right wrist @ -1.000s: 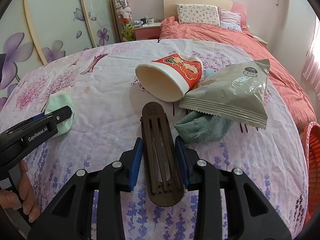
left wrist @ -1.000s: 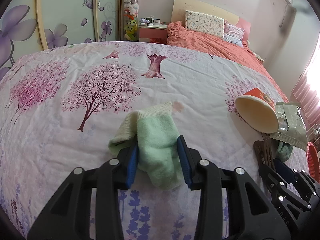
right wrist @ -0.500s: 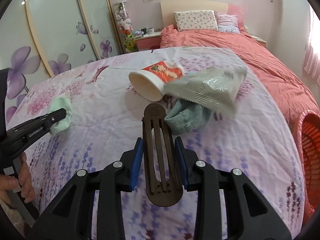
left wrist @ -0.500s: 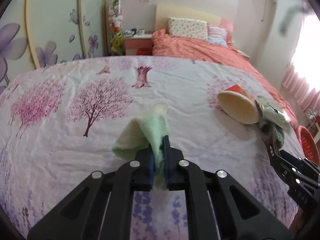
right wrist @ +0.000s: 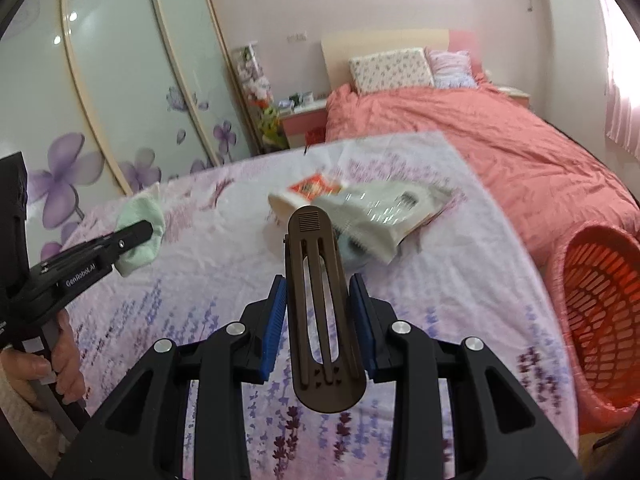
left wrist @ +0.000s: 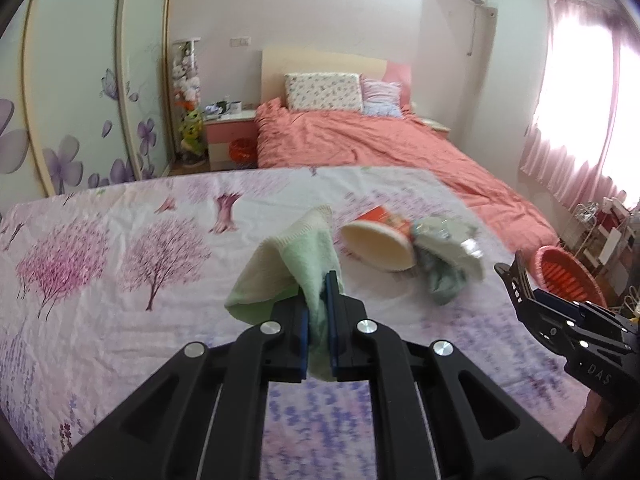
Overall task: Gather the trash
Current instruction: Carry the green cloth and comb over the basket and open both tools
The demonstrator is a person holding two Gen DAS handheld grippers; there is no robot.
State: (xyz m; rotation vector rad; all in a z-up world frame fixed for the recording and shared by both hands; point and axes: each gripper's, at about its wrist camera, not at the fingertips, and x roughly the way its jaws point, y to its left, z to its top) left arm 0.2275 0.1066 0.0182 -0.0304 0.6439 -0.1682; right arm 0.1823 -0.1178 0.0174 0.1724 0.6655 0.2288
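Black hand-held gripper (left wrist: 318, 316), blue pads, silver screws.

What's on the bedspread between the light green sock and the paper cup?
Nothing: in the right wrist view, only bare printed bedspread separates the light green sock from the paper cup.

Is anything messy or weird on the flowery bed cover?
Yes. A paper cup lies tipped on its side on the bed cover, with a crinkly snack bag flopped over it and a blue-green cloth bunched underneath. That pile looks like litter, not bedding.
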